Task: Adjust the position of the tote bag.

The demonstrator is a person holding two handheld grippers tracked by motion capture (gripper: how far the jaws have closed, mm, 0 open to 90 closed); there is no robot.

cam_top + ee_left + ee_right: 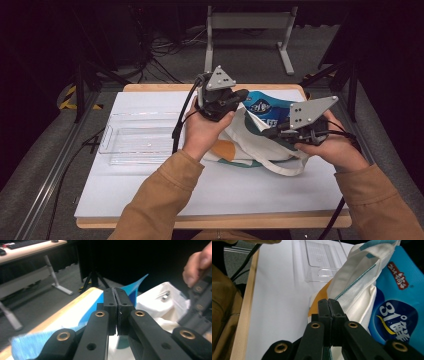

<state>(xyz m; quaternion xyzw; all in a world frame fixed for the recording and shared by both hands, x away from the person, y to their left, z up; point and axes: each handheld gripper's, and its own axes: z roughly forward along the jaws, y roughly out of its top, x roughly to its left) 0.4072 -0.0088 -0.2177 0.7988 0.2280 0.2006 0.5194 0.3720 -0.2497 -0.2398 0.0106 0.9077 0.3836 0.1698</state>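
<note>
At centre right of the high view lies a white tote bag (250,145), a blue packet (397,305) poking out, printed "31°" with red characters above. Both the left gripper (116,302) and right gripper (329,312) have jaws pressed together, pinching bag fabric.
</note>
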